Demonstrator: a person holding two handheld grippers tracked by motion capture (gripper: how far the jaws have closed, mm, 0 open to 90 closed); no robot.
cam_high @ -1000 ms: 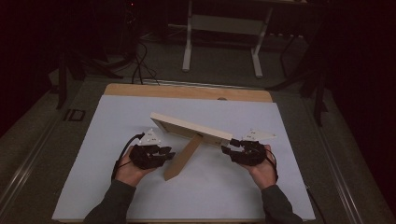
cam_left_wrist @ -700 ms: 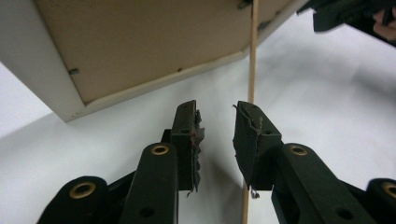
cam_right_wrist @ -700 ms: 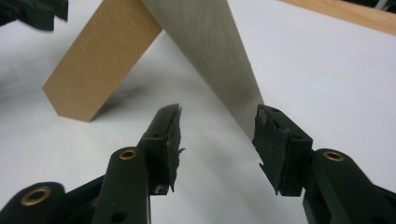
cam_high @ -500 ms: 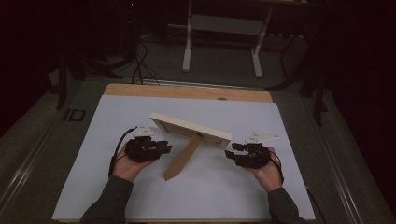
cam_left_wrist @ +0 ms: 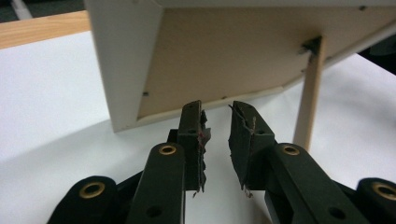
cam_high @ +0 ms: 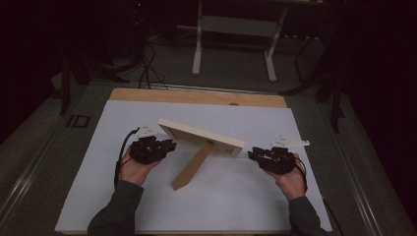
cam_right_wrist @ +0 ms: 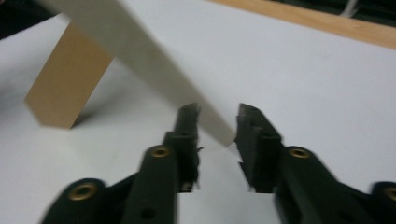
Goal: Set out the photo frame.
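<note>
A white-edged picture frame point(cam_high: 201, 135) leans on its wooden back strut point(cam_high: 194, 164) on a white sheet. My left gripper point(cam_high: 171, 145) sits just off the frame's left end. In the left gripper view its jaws point(cam_left_wrist: 217, 116) stand a little apart, empty, facing the brown back board point(cam_left_wrist: 224, 60) and strut point(cam_left_wrist: 310, 93); they have just been closing. My right gripper point(cam_high: 251, 155) lies a short way off the frame's right end. Its jaws point(cam_right_wrist: 217, 119) have also just been closing; the frame's white edge point(cam_right_wrist: 140, 51) ends near the gap, untouched by the pads.
The white sheet point(cam_high: 236, 196) covers a wooden table whose far edge point(cam_high: 196, 97) is bare. Behind the table a metal stand point(cam_high: 231, 29) and cables point(cam_high: 147, 64) are on the dark floor. Dark floor surrounds the table.
My right gripper has drawn back to the right, away from the frame's end, and its jaws stand narrower. The left gripper has edged slightly up the picture. The frame has stayed put.
</note>
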